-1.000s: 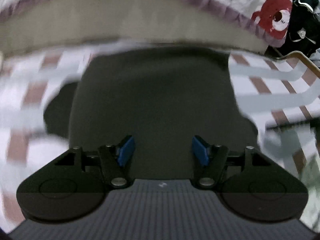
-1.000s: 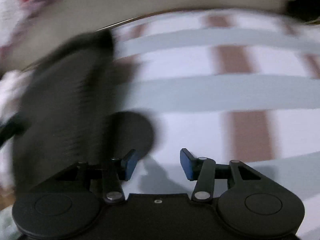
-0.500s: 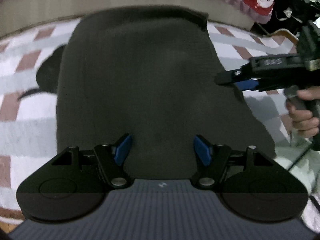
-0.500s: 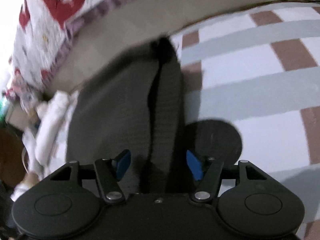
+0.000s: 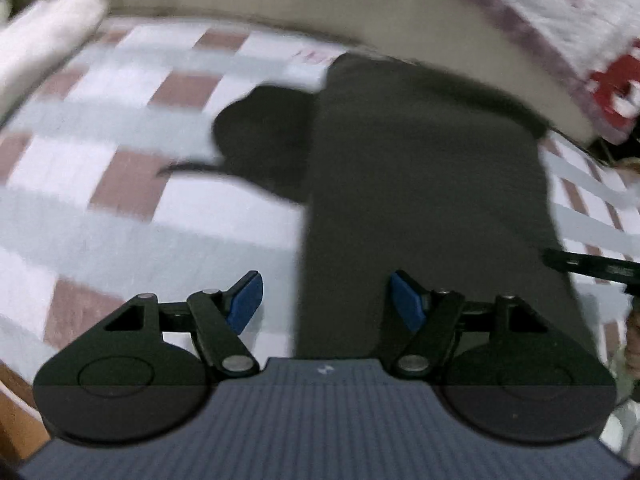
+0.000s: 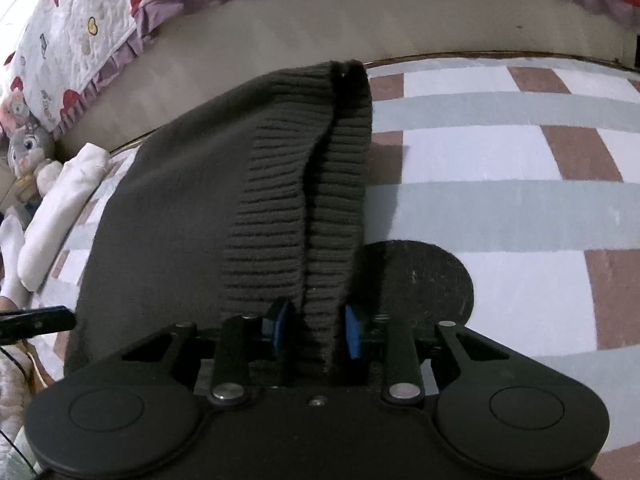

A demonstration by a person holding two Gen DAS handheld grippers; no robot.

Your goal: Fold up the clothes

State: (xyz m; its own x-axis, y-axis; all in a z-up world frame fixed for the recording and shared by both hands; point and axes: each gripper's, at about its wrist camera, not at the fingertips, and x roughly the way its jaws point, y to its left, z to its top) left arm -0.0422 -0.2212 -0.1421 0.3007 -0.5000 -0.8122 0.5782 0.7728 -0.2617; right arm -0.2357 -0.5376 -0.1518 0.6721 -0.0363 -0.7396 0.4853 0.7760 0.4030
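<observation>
A dark grey knit garment (image 5: 424, 184) lies flat on a checked cloth of white, grey and brown squares (image 5: 120, 216). In the left wrist view my left gripper (image 5: 326, 300) hangs open over the garment's near left edge, nothing between its blue pads. In the right wrist view my right gripper (image 6: 316, 330) is shut on the ribbed hem of the garment (image 6: 304, 200), the doubled rib standing up between the blue pads. The tip of the right gripper (image 5: 592, 266) shows at the right edge of the left wrist view.
A black round patch (image 6: 416, 280) lies on the cloth beside the garment. White rolled clothes (image 6: 60, 196) and a plush toy (image 6: 28, 148) sit at the left. A quilt with red bears and purple frill (image 6: 120, 4) hangs behind a beige edge (image 6: 360, 24).
My right gripper has closed on the garment's ribbed hem, which it straddled open half a second ago. My left gripper has swung left, from the garment's middle to its left edge, still open.
</observation>
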